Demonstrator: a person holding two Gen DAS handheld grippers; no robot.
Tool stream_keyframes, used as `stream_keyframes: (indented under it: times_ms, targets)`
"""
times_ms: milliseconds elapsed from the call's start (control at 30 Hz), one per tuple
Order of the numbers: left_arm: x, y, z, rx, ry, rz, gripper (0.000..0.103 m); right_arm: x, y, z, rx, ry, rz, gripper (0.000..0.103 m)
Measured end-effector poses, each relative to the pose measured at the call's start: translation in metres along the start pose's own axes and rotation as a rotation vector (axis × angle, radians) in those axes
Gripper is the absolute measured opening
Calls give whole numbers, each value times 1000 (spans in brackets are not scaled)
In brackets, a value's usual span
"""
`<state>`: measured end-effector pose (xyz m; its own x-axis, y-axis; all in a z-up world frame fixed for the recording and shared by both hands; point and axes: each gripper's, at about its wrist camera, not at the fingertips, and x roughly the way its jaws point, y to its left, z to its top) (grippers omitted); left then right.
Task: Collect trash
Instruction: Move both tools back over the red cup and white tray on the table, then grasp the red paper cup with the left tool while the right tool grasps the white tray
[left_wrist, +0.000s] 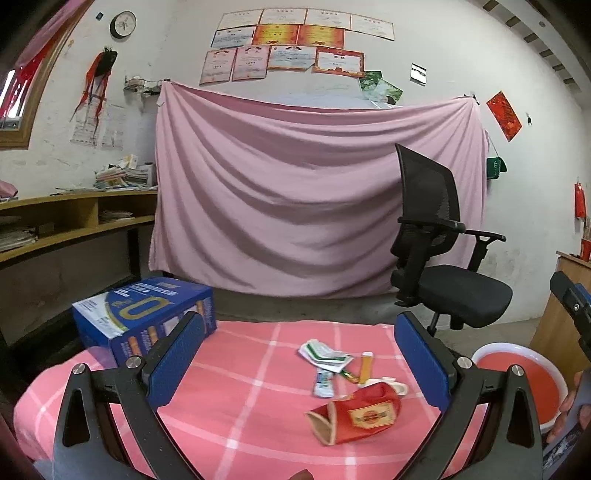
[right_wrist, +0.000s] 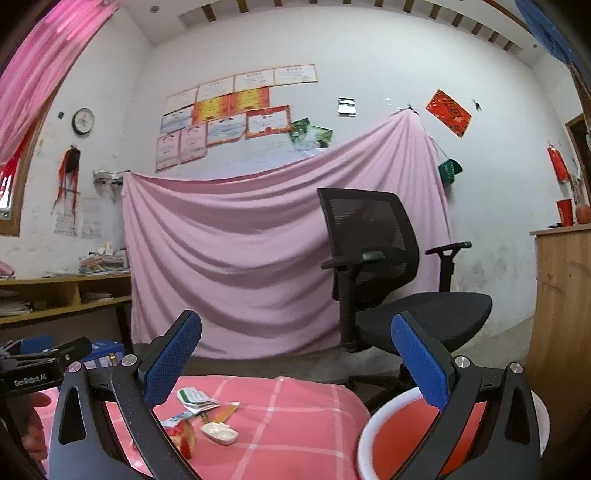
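Your left gripper (left_wrist: 295, 354) fills the bottom of the left wrist view with both blue-padded fingers (left_wrist: 175, 360) spread wide and nothing between the pads. Closest to it, at the lower centre-right of that frame between the two fingers, lies the crushed red paper cup with a gold label (left_wrist: 356, 411), on its side with its open mouth toward the lower left, on the pink cloth with white checks (left_wrist: 236, 406). Just above the cup sit a small white crumpled scrap (left_wrist: 391, 384), a blue-and-white sachet (left_wrist: 323, 384), a thin orange tube (left_wrist: 365, 363) and, furthest of the heap, a folded white-and-green paper wrapper (left_wrist: 323, 354); all lie near one another in mid frame, clear of both pads. Your right gripper (right_wrist: 295, 354) likewise stands fully spread and empty in the right wrist view, the trash heap lying at lower left of centre beside its left finger (right_wrist: 171, 358). The red plastic basin with a white rim (right_wrist: 397, 435) lies at the lower right, partly behind the right finger. At the left edge of the left wrist frame a blue cardboard box (left_wrist: 144, 314) rests on the cloth's far corner. Beyond stand a black mesh office chair (left_wrist: 439, 243) and a pink sheet hung on the wall (left_wrist: 295, 199).
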<state>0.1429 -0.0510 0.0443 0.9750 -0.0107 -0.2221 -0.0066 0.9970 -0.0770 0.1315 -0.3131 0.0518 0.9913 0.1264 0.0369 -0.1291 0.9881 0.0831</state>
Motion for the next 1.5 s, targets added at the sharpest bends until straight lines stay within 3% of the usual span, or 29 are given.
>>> stream_keyframes:
  times_ms: [167,267,500,733,933,1000,1100,1267,1433,1500]
  targets:
    - [-4,13,-2,22,-3,13,101,9,16,-4,-33,21,32,103]
    - [2,18,-6,36,35,-11,101,18,23,-9,-54,64,59,103]
    - [24,18,-21,43,185,-63,101,42,33,-29,-91,238,101,103]
    - [48,9,-32,56,327,-118,98,63,22,-46,-40,399,113,102]
    - [74,1,-43,57,494,-185,67,82,14,-58,-1,530,130,81]
    - [82,0,-49,38,563,-198,51,87,14,-63,-1,566,139,78]
    - [86,3,-59,-1,627,-215,37,94,15,-69,1,616,146,76]
    - [83,3,-57,-14,632,-240,27,100,14,-73,14,667,169,76]
    - [86,-1,-54,-10,634,-289,26,109,17,-79,3,724,202,74]
    - [88,-3,-54,-6,642,-306,15,113,20,-83,-5,755,216,72]
